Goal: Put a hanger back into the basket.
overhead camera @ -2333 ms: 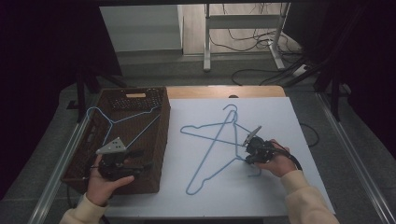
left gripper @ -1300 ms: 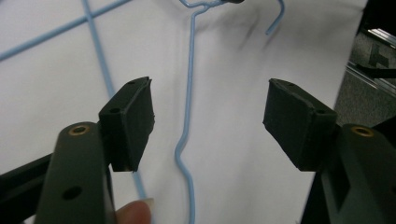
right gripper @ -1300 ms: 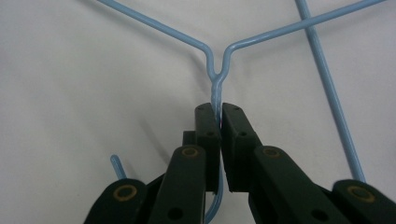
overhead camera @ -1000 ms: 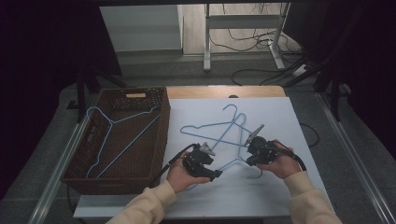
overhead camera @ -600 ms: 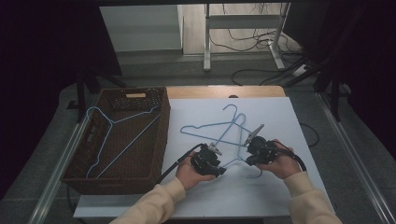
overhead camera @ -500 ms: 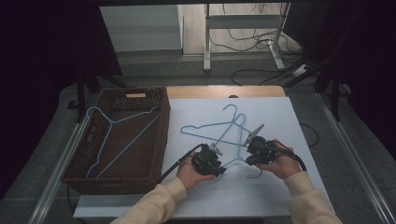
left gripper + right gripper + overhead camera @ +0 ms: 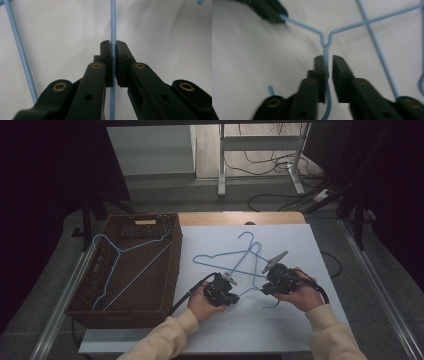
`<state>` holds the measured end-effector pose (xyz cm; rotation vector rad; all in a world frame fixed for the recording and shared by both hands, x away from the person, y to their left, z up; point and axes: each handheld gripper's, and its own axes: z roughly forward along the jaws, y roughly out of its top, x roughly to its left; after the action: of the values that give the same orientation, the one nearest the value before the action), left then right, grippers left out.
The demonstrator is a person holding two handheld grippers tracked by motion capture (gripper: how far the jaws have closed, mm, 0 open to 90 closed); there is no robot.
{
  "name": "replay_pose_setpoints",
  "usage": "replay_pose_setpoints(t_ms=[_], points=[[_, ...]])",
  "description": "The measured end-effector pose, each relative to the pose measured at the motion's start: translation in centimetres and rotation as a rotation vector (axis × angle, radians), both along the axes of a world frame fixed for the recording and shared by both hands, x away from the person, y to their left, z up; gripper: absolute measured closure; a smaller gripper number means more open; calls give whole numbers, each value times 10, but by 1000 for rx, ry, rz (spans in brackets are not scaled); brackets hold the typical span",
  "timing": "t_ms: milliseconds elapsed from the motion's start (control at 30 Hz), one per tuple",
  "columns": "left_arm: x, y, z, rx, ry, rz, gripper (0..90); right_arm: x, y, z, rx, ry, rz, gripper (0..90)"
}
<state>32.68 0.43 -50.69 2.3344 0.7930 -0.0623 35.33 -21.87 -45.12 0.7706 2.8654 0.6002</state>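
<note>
Currently both hands work one light-blue wire coat hanger [image 7: 250,285] on the white table cover [image 7: 300,245], right of the dark-brown woven wicker basket [image 7: 165,270].

Left gripper [image 7: 231,292]: jaws have just been closing and are now clamped on a straight run of that hanger's wire; in the left gripper view the wire [image 7: 113,30] runs up between the pads with no gap showing. Another blue wire [image 7: 18,50] crosses at the left of that view.

Right gripper [image 7: 265,287]: jaws have just been opening. In the right gripper view the hanger's twisted neck [image 7: 326,53] sits between them, against one pad, with a clear gap to the other, so it is not clamped. The two shoulder wires fork just past the jaw tips; the left gripper [image 7: 270,11] bites one of them at the top left of that view.

Second light-blue wire hanger [image 7: 225,257] lies flat on the cover, crossing the first one, its hook toward the far edge. Third light-blue wire hanger [image 7: 125,270] lies in the basket, hook end at the basket's left rim.

Grippers sit close together, both near the front of the table.
</note>
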Motion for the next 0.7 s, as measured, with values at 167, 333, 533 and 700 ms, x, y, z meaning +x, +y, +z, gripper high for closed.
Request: replay_pose_setpoints(t_ms=[167,333,533,700], points=[[-3,9,16,-54,-16,25,865,4,-24,21,255,-81,-115,489],[-8,24,35,-81,-42,41,866,4,-56,38,456,-166,-249,405],[-15,37,51,-126,-51,46,866,3,-83,38,552,-178,-324,396],[-18,46,61,-179,-32,43,866,3,-90,29,540,-164,-338,396]])
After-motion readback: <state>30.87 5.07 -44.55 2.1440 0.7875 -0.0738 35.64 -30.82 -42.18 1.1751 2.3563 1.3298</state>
